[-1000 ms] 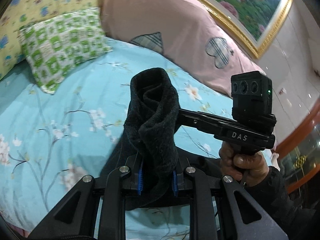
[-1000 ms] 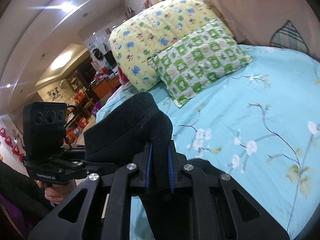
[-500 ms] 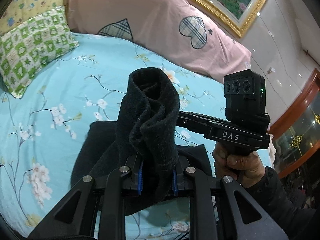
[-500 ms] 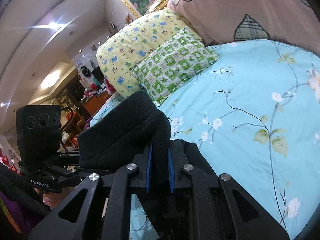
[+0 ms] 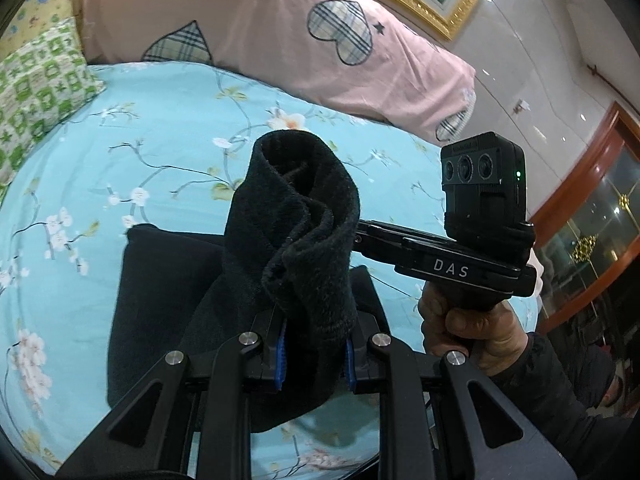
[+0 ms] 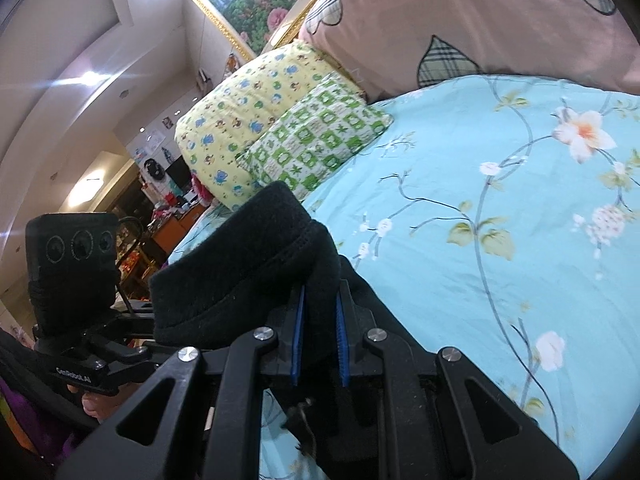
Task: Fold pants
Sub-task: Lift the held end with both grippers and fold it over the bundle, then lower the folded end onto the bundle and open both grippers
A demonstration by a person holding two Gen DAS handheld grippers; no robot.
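Observation:
The black fleece pants bunch up between the pads of my left gripper, which is shut on their edge and holds it above the bed. The rest of the pants lies flat on the blue floral sheet below. My right gripper is shut on another part of the same edge. Each gripper shows in the other's view: the right one at right, the left one at left, close alongside.
A pink quilt with plaid hearts lies along the back of the bed. A green checked pillow and a yellow pillow sit at the far left. A framed painting hangs on the wall.
Both grippers have carried the held pants edge forward over the bed toward the pink quilt. More of the pants now lies flat on the sheet below. Both stay shut.

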